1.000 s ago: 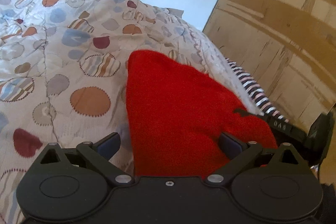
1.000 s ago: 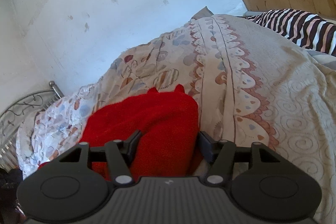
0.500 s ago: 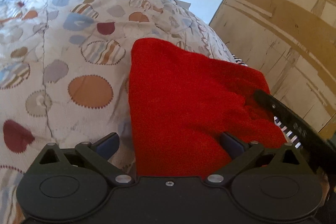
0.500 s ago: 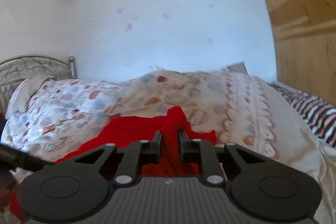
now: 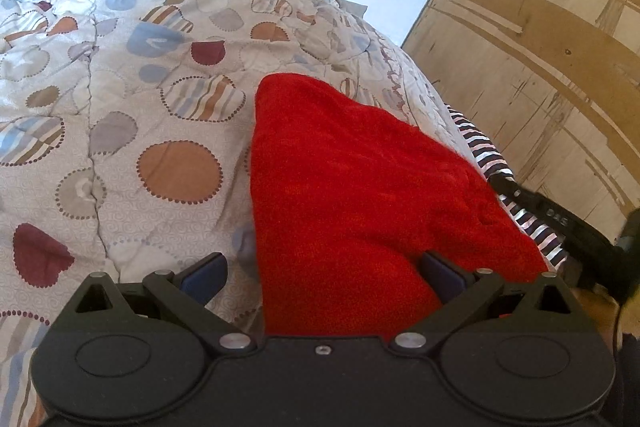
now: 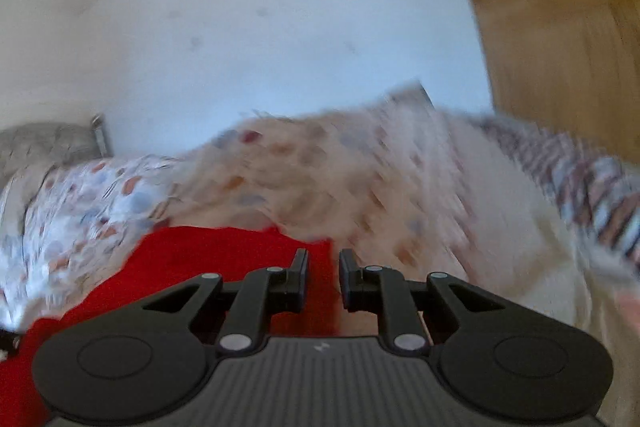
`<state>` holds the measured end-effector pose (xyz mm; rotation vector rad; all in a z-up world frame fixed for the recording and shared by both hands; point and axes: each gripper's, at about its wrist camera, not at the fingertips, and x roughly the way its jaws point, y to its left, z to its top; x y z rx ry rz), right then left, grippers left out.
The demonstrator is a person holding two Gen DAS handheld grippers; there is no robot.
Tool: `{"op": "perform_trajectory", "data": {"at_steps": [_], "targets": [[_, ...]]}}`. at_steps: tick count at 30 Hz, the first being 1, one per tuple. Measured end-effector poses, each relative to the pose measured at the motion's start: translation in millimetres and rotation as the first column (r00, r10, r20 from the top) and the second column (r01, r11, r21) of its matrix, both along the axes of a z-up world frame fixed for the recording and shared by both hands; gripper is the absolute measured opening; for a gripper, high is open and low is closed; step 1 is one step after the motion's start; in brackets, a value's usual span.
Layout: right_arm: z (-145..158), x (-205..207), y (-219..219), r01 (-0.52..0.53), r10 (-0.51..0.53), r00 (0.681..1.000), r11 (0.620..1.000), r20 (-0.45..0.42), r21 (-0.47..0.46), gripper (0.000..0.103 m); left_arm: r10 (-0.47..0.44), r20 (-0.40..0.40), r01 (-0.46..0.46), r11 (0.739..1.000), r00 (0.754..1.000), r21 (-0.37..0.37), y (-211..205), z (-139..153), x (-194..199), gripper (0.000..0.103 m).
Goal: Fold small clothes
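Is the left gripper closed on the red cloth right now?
No. The left gripper's jaws stand wide apart, and the red cloth lies loosely between them on the patterned quilt.

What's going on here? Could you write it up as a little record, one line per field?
setting: bed with quilted bedspread printed with hearts and circles
garment: red fleecy cloth
left gripper: wide open, cloth lying between its fingers
right gripper: jaws nearly together, have just been closing, a strip of red cloth between them
other fabric: striped cloth at the bed's edge
background: white wall, wooden panel
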<state>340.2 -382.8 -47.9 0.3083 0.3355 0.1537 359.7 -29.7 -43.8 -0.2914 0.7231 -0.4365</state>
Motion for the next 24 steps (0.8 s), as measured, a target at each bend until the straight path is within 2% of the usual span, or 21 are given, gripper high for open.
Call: {"op": "perform_trajectory", "data": {"at_steps": [2, 4, 5, 6, 8, 12, 17, 22, 24], "targets": [[-11.4, 5.8, -20.8, -0.026, 0.033, 0.998, 0.990, -0.050, 0.135, 0.024, 0.000, -0.001, 0.000, 1.000, 1.000, -0.003, 0.4, -0.1, 0.9, 0.102], [-17.3, 6.2, -32.6, -0.056, 0.068, 0.997, 0.974, -0.046, 0.220, 0.043, 0.003, 0.007, -0.002, 1.000, 1.000, -0.007, 1.1, 0.6, 0.6, 0.102], [-18.2, 5.9, -36.1, -0.081, 0.092, 0.995, 0.966, -0.031, 0.247, 0.059, 0.003, 0.016, -0.003, 1.000, 1.000, -0.011, 2.2, 1.5, 0.4, 0.102], [-18.5, 7.2, -37.9, -0.104, 0.113, 0.993, 0.960, -0.022, 0.259, 0.067, 0.004, 0.026, -0.004, 1.000, 1.000, -0.015, 3.3, 2.9, 0.1, 0.102], [-18.9, 13.9, -37.2, -0.162, 0.174, 0.985, 0.948, -0.021, 0.273, 0.069, 0.003, 0.049, -0.002, 1.000, 0.999, -0.021, 4.7, 5.9, 0.1, 0.102], [-21.3, 40.0, -29.8, -0.203, 0.235, 0.968, 0.940, -0.089, 0.272, 0.070, -0.004, 0.066, 0.008, 0.999, 0.998, -0.052, 6.9, 10.3, 8.7, 0.102], [-33.6, 64.6, -21.1, -0.231, 0.294, 0.944, 0.914, -0.151, 0.334, 0.070, -0.010, 0.009, 0.010, 1.000, 1.000, -0.011, 1.2, 1.4, 30.5, 0.102], [-39.2, 61.9, -20.2, -0.239, 0.301, 0.944, 0.907, -0.136, 0.347, 0.060, -0.036, -0.077, 0.031, 0.998, 0.996, -0.062, 4.1, -12.1, 48.3, 0.103], [-36.4, 62.1, -15.6, -0.244, 0.302, 0.943, 0.914, -0.141, 0.324, 0.050, -0.047, -0.101, 0.040, 0.996, 0.994, -0.076, 4.1, -15.9, 55.4, 0.103]]}}
